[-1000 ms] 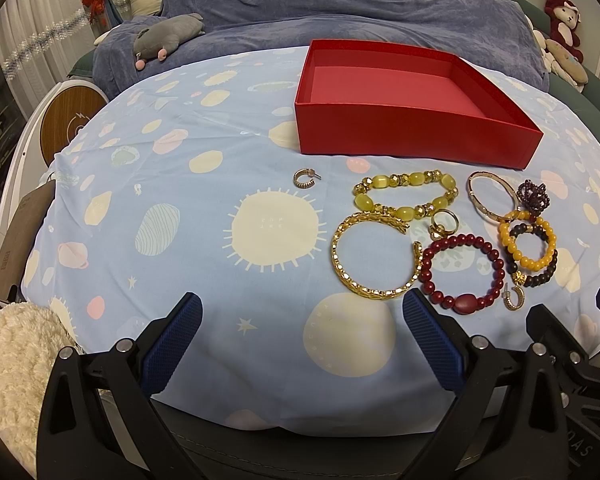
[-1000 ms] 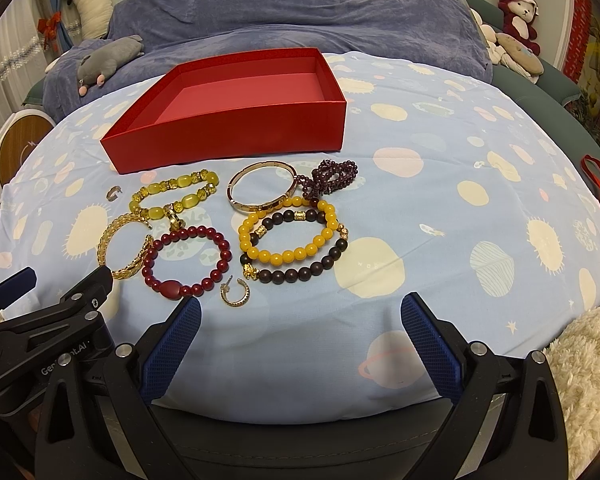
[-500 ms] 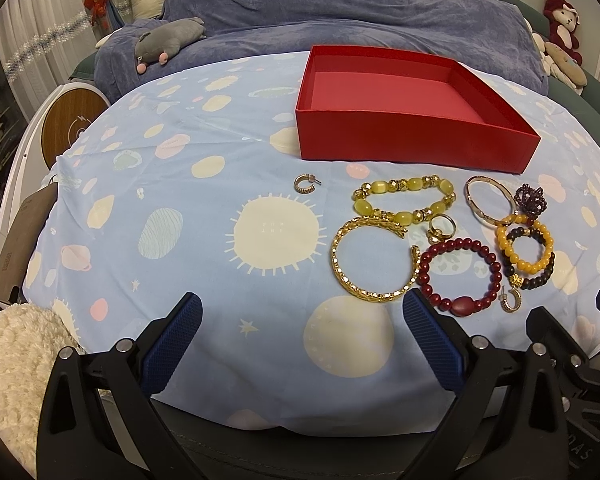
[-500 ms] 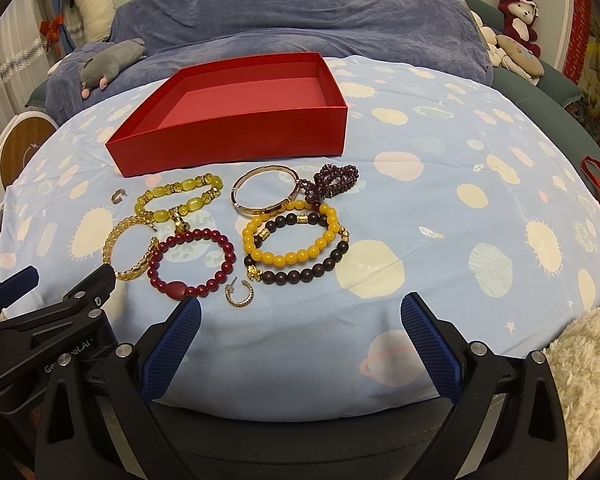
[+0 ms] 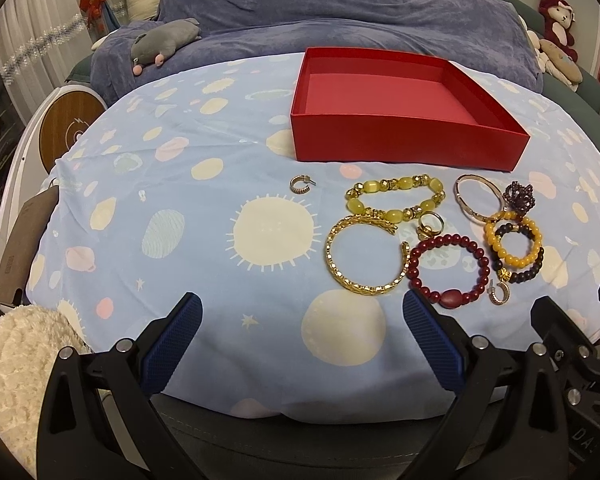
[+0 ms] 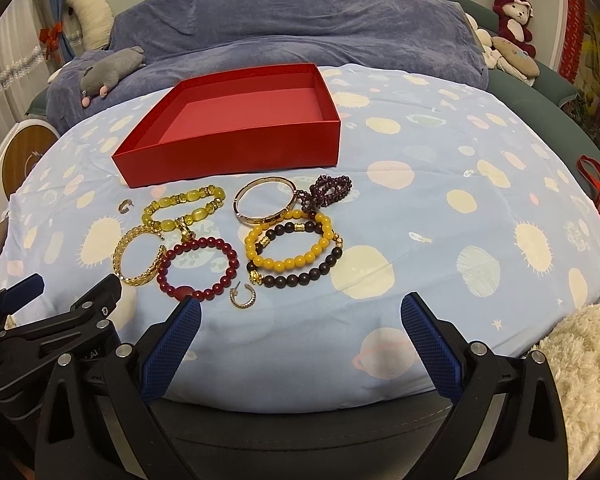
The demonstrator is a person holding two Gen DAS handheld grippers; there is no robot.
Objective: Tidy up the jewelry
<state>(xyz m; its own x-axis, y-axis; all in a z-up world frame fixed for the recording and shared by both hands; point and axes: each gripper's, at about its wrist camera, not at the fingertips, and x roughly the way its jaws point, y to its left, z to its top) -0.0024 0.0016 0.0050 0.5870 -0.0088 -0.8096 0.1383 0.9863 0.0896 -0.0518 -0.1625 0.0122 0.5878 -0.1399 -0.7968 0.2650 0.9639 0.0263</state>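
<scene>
An empty red box point(image 5: 404, 148) point(image 6: 236, 152) stands on the blue patterned cloth. Before it lie several pieces: a gold bangle point(image 5: 364, 256), a yellow stone bracelet point(image 5: 396, 198), a red bead bracelet point(image 5: 446, 268) point(image 6: 198, 268), a yellow bead bracelet point(image 6: 290, 242), a dark bead bracelet point(image 6: 300, 268), a rose-gold bangle point(image 6: 266, 200), a purple bead cluster point(image 6: 328, 190), a ring point(image 5: 430, 224) and two hoop earrings point(image 5: 302, 184) point(image 6: 243, 295). My left gripper point(image 5: 300, 340) is open near the table's front edge, left of the jewelry. My right gripper point(image 6: 300, 340) is open, just before the pile.
The round table's front edge point(image 5: 300, 412) is close under both grippers. A blue sofa blanket point(image 5: 340, 4) with a grey plush point(image 5: 164, 42) lies behind. A fluffy cream cushion point(image 6: 580, 360) is at the right, a red bag point(image 6: 598, 192) at the far right.
Both grippers have drawn back and up slightly, so the jewelry and box sit a little lower in view. Nothing on the table has moved.
</scene>
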